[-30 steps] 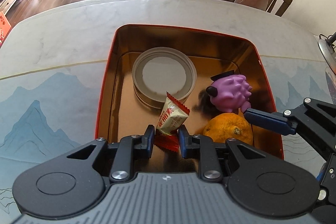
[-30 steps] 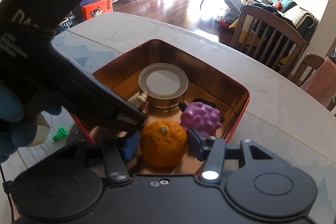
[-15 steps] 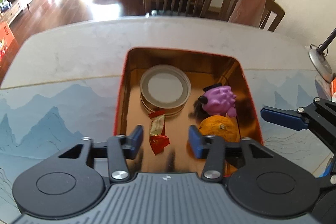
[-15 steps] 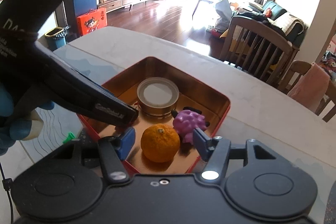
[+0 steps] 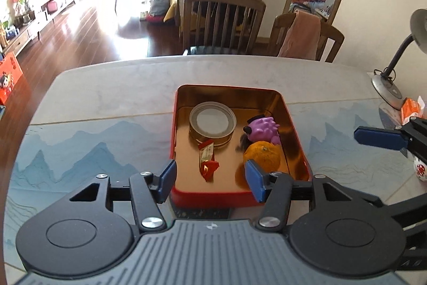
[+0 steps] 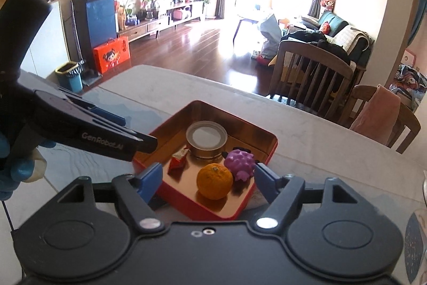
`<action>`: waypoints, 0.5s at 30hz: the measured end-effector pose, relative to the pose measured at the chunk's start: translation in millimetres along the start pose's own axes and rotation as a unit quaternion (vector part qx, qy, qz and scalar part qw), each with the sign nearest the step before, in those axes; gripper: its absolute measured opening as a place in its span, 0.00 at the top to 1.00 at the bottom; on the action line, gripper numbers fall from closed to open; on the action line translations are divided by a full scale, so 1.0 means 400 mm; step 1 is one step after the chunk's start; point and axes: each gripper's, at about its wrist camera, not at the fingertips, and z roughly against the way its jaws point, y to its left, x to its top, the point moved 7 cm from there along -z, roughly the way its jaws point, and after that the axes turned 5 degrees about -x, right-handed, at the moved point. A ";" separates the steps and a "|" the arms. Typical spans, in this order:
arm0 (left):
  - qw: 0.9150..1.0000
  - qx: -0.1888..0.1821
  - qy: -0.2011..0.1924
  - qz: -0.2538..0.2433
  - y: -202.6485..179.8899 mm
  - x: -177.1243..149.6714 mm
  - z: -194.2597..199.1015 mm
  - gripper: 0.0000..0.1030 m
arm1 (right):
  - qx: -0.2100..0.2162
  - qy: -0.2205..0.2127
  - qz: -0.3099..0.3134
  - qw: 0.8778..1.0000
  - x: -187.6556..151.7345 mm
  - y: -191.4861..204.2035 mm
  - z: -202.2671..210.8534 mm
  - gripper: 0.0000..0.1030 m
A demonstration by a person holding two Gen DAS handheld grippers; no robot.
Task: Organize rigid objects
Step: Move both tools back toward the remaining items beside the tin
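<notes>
A red tin box (image 5: 213, 198) (image 6: 202, 213) with a gold inside sits on the table. In it lie a round lidded tin (image 5: 212, 123) (image 6: 206, 136), a red snack packet (image 5: 207, 158) (image 6: 178, 159), an orange (image 5: 262, 154) (image 6: 214, 180) and a purple spiky toy (image 5: 263, 128) (image 6: 240, 161). My left gripper (image 5: 210, 182) is open and empty, raised at the box's near edge. My right gripper (image 6: 208, 182) is open and empty, raised at the box's near corner. One right finger (image 5: 379, 136) shows in the left wrist view.
A desk lamp (image 5: 392, 76) and an orange carton (image 5: 412, 108) stand at the table's right. A small white ball with a red mark (image 5: 421, 169) lies near the right edge. Wooden chairs (image 5: 221, 18) stand behind the table.
My left gripper let go of the snack packet, which now lies flat in the box. Both grippers opened wide and pulled back and up from the box.
</notes>
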 end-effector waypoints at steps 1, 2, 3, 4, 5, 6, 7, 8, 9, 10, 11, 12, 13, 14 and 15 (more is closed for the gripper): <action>1.000 -0.001 -0.003 -0.001 -0.002 -0.005 0.014 0.45 | 0.000 -0.003 -0.004 1.000 0.001 0.002 0.011 0.23; 1.000 -0.003 -0.006 -0.001 -0.002 -0.011 0.029 0.44 | 0.000 -0.006 -0.009 1.000 0.002 0.004 0.021 0.21; 1.000 -0.006 -0.009 -0.001 -0.002 -0.015 0.043 0.43 | 0.000 -0.008 -0.013 1.000 -0.001 0.006 0.032 0.20; 1.000 -0.007 -0.013 -0.001 -0.002 -0.019 0.056 0.42 | 0.000 -0.010 -0.017 1.000 -0.003 0.009 0.043 0.19; 1.000 -0.008 -0.016 -0.002 -0.004 -0.023 0.068 0.40 | 0.000 -0.011 -0.021 1.000 -0.006 0.013 0.052 0.18; 1.000 -0.009 -0.021 -0.004 -0.005 -0.028 0.082 0.39 | -0.001 -0.013 -0.025 1.000 -0.009 0.013 0.062 0.17; 1.000 -0.009 -0.024 -0.006 -0.008 -0.034 0.095 0.37 | -0.001 -0.013 -0.029 0.999 -0.012 0.014 0.069 0.16; 1.000 -0.011 -0.027 -0.008 -0.008 -0.039 0.105 0.36 | -0.001 -0.014 -0.033 0.999 -0.015 0.015 0.076 0.15; 0.999 -0.014 -0.030 -0.011 -0.009 -0.043 0.116 0.35 | -0.002 -0.015 -0.037 0.999 -0.022 0.020 0.085 0.13; 0.999 -0.016 -0.033 -0.013 -0.010 -0.050 0.126 0.34 | -0.003 -0.015 -0.040 0.999 -0.026 0.023 0.092 0.12; 0.999 -0.017 -0.036 -0.015 -0.012 -0.058 0.135 0.33 | -0.004 -0.015 -0.042 0.999 -0.031 0.025 0.096 0.10; 0.999 -0.021 -0.039 -0.017 -0.013 -0.066 0.145 0.31 | -0.005 -0.015 -0.046 0.999 -0.039 0.029 0.101 0.09; 0.999 -0.023 -0.041 -0.019 -0.015 -0.075 0.154 0.28 | -0.005 -0.013 -0.050 0.999 -0.048 0.033 0.104 0.08; 0.999 -0.025 -0.043 -0.020 -0.015 -0.084 0.162 0.26 | -0.005 -0.011 -0.054 0.998 -0.056 0.037 0.105 0.05; 0.998 -0.027 -0.045 -0.021 -0.016 -0.095 0.168 0.22 | -0.006 -0.010 -0.058 0.998 -0.064 0.041 0.107 0.02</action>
